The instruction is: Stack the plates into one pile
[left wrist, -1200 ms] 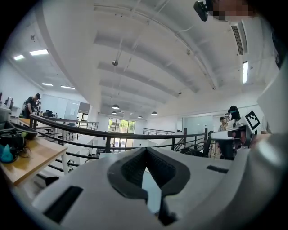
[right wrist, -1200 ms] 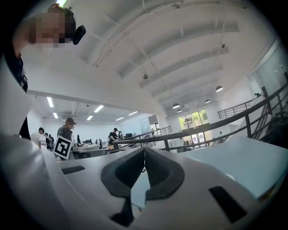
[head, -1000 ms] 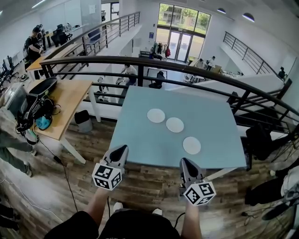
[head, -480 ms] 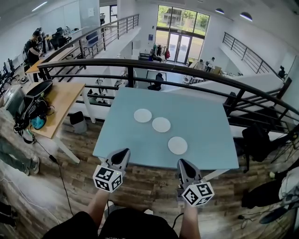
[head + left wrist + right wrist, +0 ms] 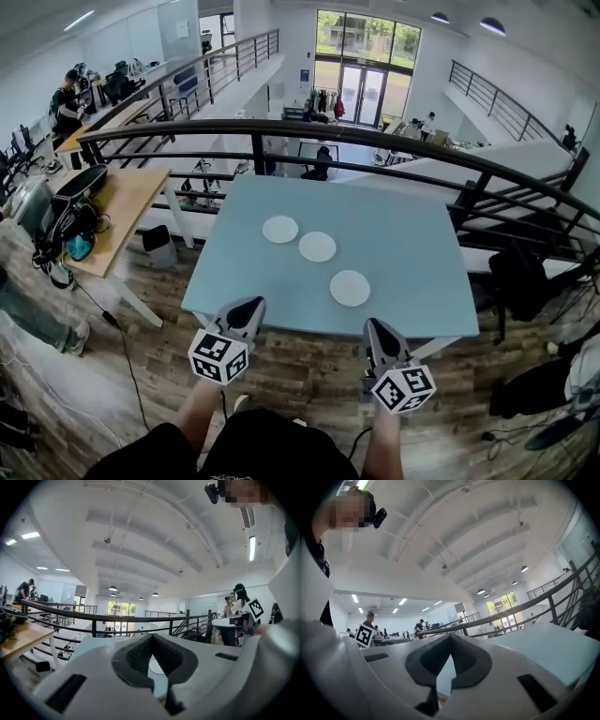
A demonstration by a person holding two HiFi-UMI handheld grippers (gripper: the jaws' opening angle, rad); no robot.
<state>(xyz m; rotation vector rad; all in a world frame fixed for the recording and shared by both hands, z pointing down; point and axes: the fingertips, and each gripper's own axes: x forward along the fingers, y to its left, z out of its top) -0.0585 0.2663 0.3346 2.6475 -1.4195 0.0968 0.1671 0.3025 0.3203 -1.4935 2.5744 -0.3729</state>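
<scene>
You're on the approach step: three small white round plates lie apart, unstacked, in the middle of the pale blue square table. Your left gripper and right gripper hover off the table's near edge, jaws together and seemingly empty. Next, open one and reach for the plate nearest that edge.

Bright, even daylight fills my head view, pouring from the tall windows at top centre; shadows are faint. The railing bows with fisheye distortion. Both gripper views darken to black corners, close foreground blurred.
</scene>
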